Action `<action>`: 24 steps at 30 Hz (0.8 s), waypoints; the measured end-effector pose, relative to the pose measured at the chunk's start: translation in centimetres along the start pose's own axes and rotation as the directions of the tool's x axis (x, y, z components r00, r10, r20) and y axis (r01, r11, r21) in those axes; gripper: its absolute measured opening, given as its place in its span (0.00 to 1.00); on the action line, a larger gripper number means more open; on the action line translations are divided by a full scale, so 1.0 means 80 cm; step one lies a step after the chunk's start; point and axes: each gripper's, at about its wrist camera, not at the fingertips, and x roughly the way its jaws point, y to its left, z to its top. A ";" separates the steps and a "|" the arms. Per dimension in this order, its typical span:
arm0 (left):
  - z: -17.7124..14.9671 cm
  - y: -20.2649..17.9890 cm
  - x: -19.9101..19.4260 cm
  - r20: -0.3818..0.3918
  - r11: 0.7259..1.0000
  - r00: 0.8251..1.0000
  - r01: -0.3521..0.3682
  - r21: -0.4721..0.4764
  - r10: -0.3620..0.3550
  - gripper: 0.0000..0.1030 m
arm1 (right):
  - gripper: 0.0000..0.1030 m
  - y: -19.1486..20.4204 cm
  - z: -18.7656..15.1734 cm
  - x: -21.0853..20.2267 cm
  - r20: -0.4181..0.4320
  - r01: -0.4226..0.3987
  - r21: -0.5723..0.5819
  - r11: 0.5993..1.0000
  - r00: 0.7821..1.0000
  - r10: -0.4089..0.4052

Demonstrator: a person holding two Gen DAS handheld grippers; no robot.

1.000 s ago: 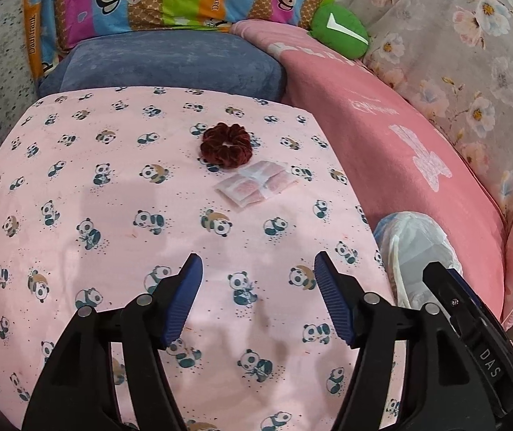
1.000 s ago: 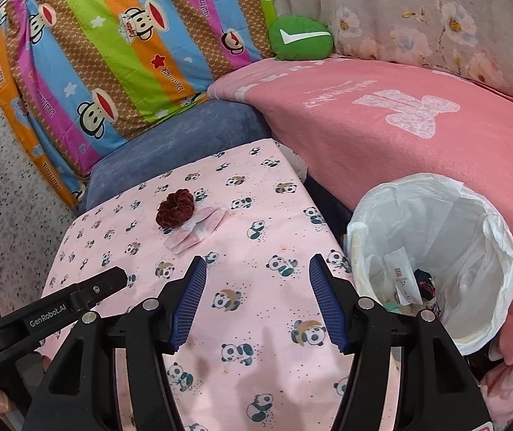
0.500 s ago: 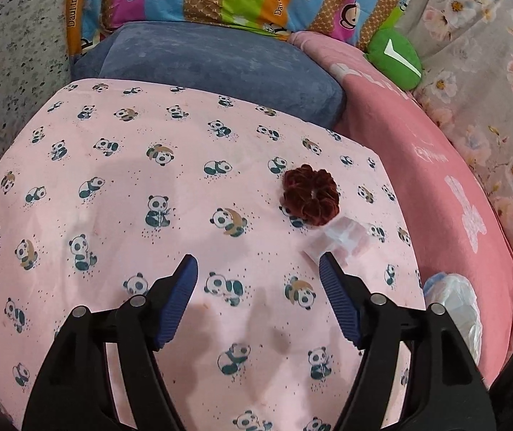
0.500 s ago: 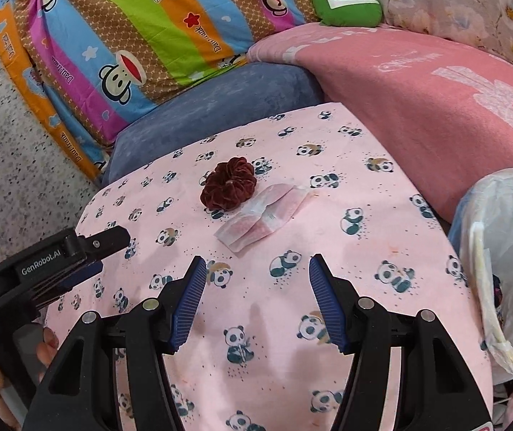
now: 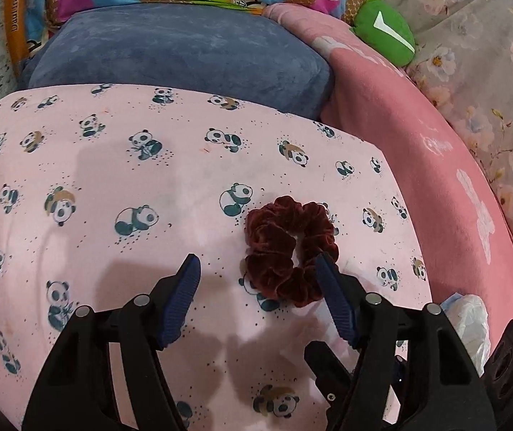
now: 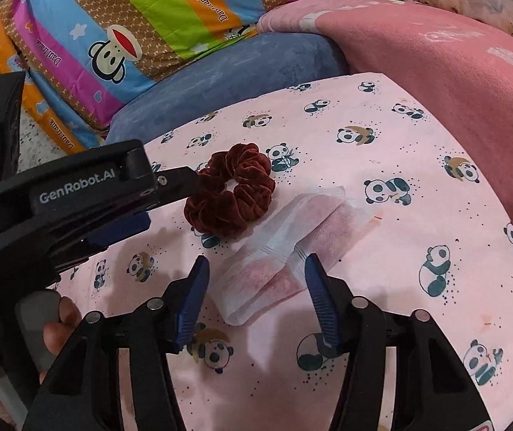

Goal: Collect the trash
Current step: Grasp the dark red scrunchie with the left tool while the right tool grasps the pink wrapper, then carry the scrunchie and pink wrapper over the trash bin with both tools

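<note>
A dark red velvet scrunchie (image 5: 288, 248) lies on the pink panda-print cloth (image 5: 112, 165); it also shows in the right wrist view (image 6: 231, 190). Beside it lies a white and pink wrapper (image 6: 288, 251), a flat piece of trash. My left gripper (image 5: 258, 269) is open, its right finger touching the scrunchie's edge. My right gripper (image 6: 256, 273) is open, its fingers on either side of the wrapper's near end. The left gripper's body (image 6: 77, 194) shows at the left of the right wrist view. The wrapper is hidden in the left wrist view.
A white bin bag (image 5: 471, 319) peeks out at the right edge of the cloth. Behind are a blue cushion (image 5: 184, 46), a striped monkey-print pillow (image 6: 141, 25), a pink blanket (image 6: 453, 54) and a green cushion (image 5: 385, 32).
Both grippers have moved forward and down toward the cloth. The scrunchie now sits by the left gripper's right finger and the wrapper between the right gripper's fingers. The bin has left the right view.
</note>
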 end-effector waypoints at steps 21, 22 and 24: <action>-0.080 -0.023 -0.060 -0.017 0.997 1.000 0.028 0.070 -0.027 0.14 | 0.08 -0.014 -0.063 -0.091 0.044 -0.001 0.017 1.000 0.999 0.000; -0.087 -0.028 -0.069 -0.014 0.997 0.999 0.030 0.076 -0.030 0.14 | 0.08 -0.016 -0.067 -0.101 0.050 0.003 0.022 1.000 0.999 -0.004; -0.100 -0.038 -0.086 -0.010 0.995 0.999 0.038 0.089 -0.037 0.14 | 0.08 -0.022 -0.077 -0.123 0.064 0.011 0.034 0.999 0.998 -0.013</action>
